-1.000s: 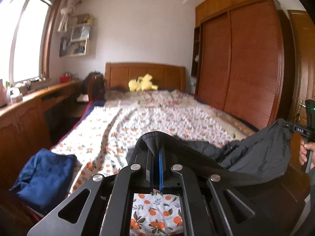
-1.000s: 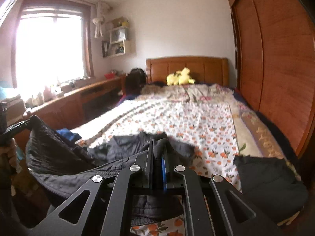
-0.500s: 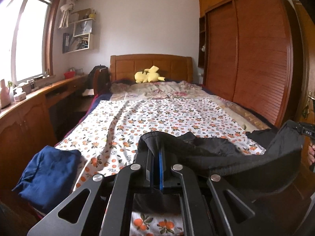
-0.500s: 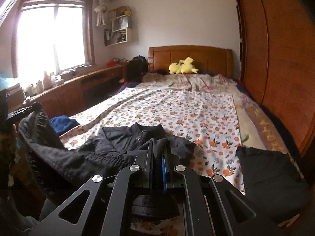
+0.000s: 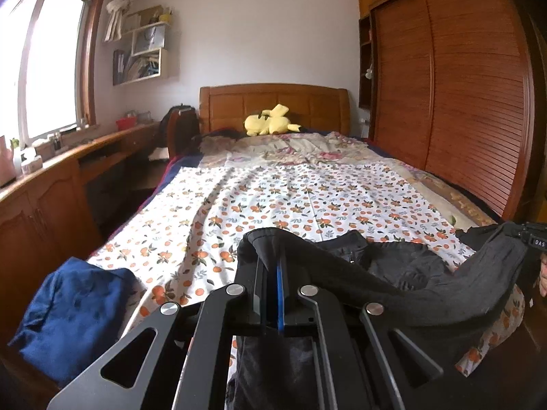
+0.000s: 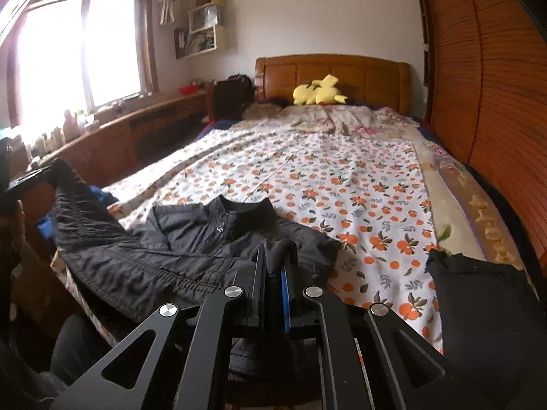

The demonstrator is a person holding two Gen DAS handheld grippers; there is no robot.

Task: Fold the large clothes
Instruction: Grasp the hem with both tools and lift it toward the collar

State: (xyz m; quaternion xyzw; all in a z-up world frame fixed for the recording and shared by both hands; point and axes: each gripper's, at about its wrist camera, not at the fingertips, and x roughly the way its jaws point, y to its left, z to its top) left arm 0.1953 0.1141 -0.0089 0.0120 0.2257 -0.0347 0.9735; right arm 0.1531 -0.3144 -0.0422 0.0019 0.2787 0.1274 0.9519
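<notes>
Laying black jacket point(image 6: 191, 239) flat on bed point(image 6: 342, 177), collar toward 12 o'clock. Left gripper point(image 5: 275, 263) and right gripper point(image 6: 277, 256) both clamped tight on hem fabric. Keep hem taut btwn grippers, lower evenly, avoid black pile point(image 6: 478, 294) at 3 o'clock.

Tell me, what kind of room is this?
It looks like a bedroom in someone's home. There's a big bed with a wooden headboard, a yellow plush toy by the pillows, and a tall wooden wardrobe beside it.
</notes>
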